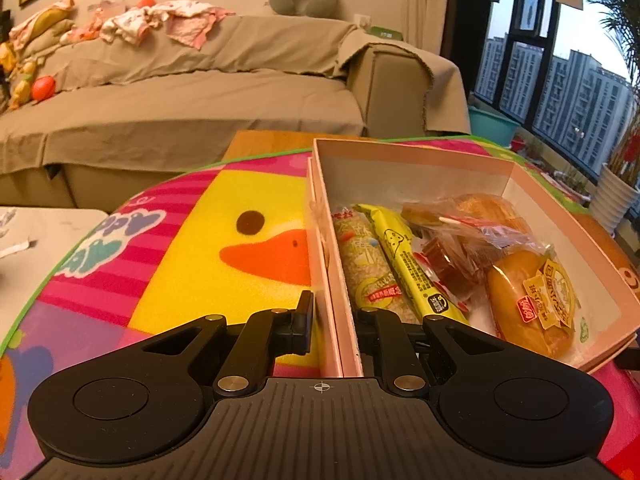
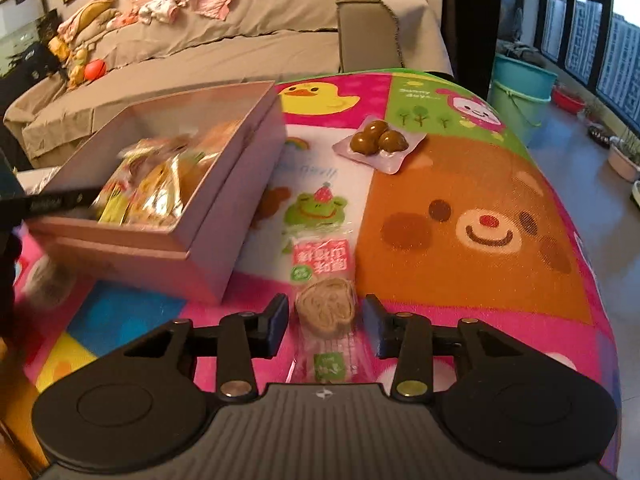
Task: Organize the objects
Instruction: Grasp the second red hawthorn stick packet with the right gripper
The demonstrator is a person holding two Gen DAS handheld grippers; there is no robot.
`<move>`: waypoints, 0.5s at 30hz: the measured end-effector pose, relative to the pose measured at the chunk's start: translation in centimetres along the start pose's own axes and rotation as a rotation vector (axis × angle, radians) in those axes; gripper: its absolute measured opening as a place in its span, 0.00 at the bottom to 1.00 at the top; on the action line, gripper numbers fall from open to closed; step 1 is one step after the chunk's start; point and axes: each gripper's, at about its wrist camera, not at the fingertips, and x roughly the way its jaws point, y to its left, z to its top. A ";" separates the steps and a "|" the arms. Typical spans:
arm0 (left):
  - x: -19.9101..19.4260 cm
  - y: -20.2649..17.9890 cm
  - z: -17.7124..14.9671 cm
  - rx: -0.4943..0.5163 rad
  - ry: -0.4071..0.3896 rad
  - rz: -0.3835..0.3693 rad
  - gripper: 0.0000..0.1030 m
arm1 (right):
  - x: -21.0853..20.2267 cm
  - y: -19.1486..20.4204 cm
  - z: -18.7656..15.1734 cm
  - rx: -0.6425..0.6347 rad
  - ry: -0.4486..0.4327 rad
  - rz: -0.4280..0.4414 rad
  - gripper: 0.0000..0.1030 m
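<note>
A pink cardboard box (image 1: 440,152) stands open on a cartoon-print mat (image 1: 224,256), with several wrapped snacks in it, among them a yellow stick (image 1: 404,264) and a round bun (image 1: 528,300). My left gripper (image 1: 334,312) is shut on the box's near left wall, one finger inside and one outside. In the right wrist view the box (image 2: 224,208) sits at the left. A clear packet (image 2: 322,264) holding a brown heart-shaped piece lies flat between the fingers of my right gripper (image 2: 326,320). Its pads stand a little apart from the packet. A packet of three brown balls (image 2: 378,140) lies farther back.
The mat-covered table drops off at its rounded right edge (image 2: 600,280). Teal buckets (image 2: 520,96) stand on the floor beyond it. A covered sofa (image 1: 180,92) with loose clothes runs along the back. A white surface (image 1: 40,240) lies to the left.
</note>
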 end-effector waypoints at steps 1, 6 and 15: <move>-0.1 -0.1 0.0 0.003 -0.002 0.009 0.14 | 0.1 0.2 0.0 -0.011 -0.005 -0.011 0.40; -1.0 -0.2 -0.2 0.004 -0.011 0.007 0.14 | 1.0 1.1 0.2 -0.053 -0.031 -0.042 0.44; -1.8 -0.6 -0.3 0.028 -0.032 0.011 0.12 | -0.2 1.4 0.1 -0.052 -0.040 -0.008 0.34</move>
